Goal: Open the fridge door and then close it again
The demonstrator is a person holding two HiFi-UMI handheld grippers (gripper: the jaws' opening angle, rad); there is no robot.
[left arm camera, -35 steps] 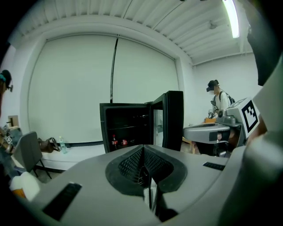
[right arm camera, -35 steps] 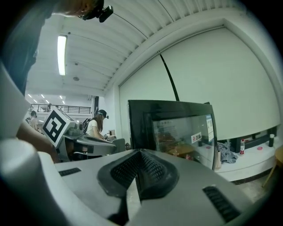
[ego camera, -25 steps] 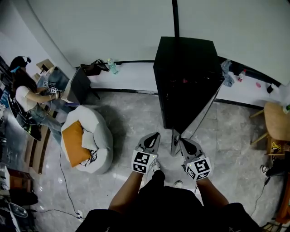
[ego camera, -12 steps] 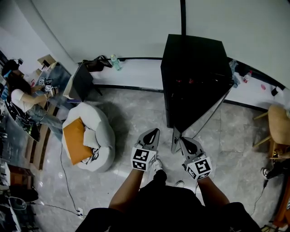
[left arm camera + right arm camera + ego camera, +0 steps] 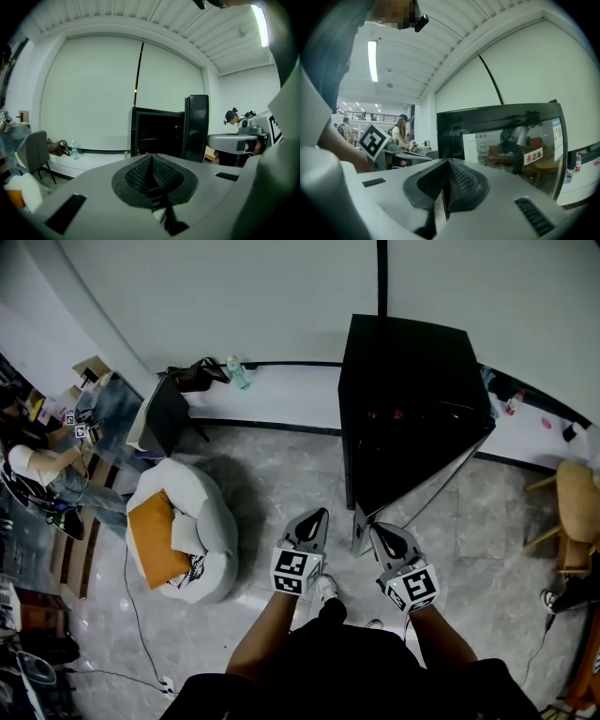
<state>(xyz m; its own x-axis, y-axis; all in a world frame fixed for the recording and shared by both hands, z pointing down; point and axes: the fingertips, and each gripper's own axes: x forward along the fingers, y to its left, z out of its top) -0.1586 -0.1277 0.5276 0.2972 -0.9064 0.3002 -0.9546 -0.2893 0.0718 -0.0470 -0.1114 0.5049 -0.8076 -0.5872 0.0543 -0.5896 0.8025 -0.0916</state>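
At the far edge of the grey marble floor (image 5: 281,465), against the white wall, the tall black fridge (image 5: 412,381) is stood with its glass-fronted door (image 5: 427,484) swung wide open toward the person. The opening half of the task is therefore judged done, and only the closing is left. The left gripper (image 5: 316,521) and the right gripper (image 5: 382,532) are held side by side near the door's free edge. The fingers of both are seen pressed together with nothing between them, which is judged to suit a push on the door rather than a grasp. In the right gripper view the door (image 5: 511,145) is met close and nearly face on, its glass filled with reflections, so that gripper is judged the better placed for the push. Inside the fridge (image 5: 157,133) dark shelves are shown, with a few small red items whose kind cannot be told.
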